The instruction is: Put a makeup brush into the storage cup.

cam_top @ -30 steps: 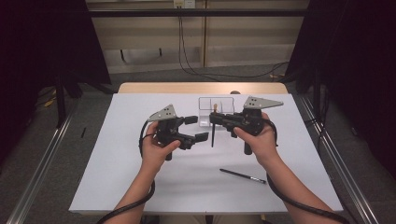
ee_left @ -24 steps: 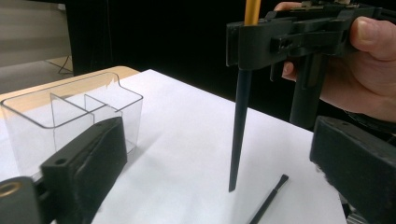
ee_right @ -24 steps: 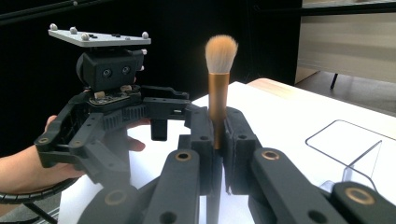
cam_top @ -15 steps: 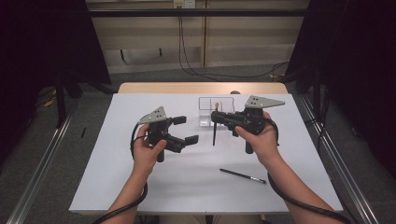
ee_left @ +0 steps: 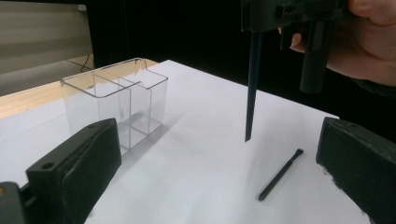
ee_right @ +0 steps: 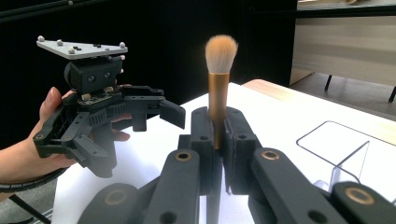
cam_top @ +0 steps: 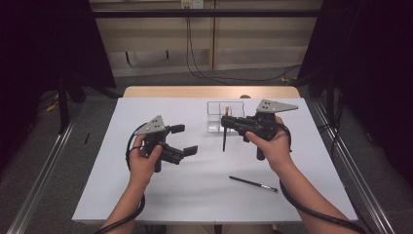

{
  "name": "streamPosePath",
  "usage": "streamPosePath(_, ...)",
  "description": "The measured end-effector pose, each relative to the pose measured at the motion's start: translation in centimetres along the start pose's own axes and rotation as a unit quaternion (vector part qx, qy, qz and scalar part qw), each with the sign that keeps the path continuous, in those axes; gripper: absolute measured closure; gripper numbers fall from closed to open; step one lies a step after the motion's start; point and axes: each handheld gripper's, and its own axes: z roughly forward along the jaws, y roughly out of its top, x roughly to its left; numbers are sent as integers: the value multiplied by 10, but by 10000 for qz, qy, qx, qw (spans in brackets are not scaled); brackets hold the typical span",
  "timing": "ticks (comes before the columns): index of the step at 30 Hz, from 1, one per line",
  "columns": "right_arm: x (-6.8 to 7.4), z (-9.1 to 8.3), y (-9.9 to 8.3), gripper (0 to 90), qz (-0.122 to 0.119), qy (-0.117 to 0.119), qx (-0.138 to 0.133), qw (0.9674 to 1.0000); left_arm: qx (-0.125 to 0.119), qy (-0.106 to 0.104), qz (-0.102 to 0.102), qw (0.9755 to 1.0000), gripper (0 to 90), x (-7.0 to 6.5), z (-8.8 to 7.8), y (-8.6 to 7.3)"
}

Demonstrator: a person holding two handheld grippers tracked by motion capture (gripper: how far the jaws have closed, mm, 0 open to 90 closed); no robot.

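Note:
My right gripper [cam_top: 225,123] is shut on a makeup brush [cam_top: 225,134] with a gold ferrule and pale bristles [ee_right: 220,51]. The brush stands upright, bristles up, and its dark handle [ee_left: 252,93] hangs with its tip just above the white table. My left gripper [cam_top: 184,139] floats to the left of it. Its jaws have just been opening and now stand wide with nothing between them [ee_left: 219,140]. A clear two-compartment organiser box [cam_top: 225,114] stands just behind the right gripper's tips. A thin dark brush [cam_top: 253,184] lies flat on the table near the person's right forearm.
The white tabletop [cam_top: 146,195] has bare room at left and front. A wooden edge [cam_top: 195,91] runs along its far side. Metal rails flank the table, and cables trail from both grippers. In the left gripper view the box [ee_left: 116,100] sits left and the thin brush [ee_left: 280,173] right.
My left gripper has drawn away to the left from the right gripper, and its jaws have spread wider. The right gripper and the upright brush have stayed put.

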Motion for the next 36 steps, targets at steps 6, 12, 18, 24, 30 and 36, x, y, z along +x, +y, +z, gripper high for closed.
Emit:
streamPosePath(6, -1, 0, -1, 845, 17, -27, 4, 10000, -34, 67, 5, 10000, 1, 2, -10, -3)
streamPosePath(12, -1, 0, -2, 845, 10, -38, -8, 10000, 24, 235, 40, 9997, 1, 6, -25, -9)
streamPosePath(18, 0, -1, 0, 845, -16, -51, -16, 10000, 56, 329, 61, 9994, 1, 7, -34, -12)
streamPosePath(24, 0, -1, 1, 845, -18, -58, -26, 10000, 43, 422, 52, 9991, 1, 10, -43, -15)
streamPosePath(30, -1, -1, 0, 845, -14, -79, -37, 10000, 13, 522, 83, 9986, 1, 11, -52, -17)
streamPosePath(36, -1, -2, 2, 845, -40, -90, -38, 9999, 27, 533, 55, 9986, 1, 11, -58, -21)
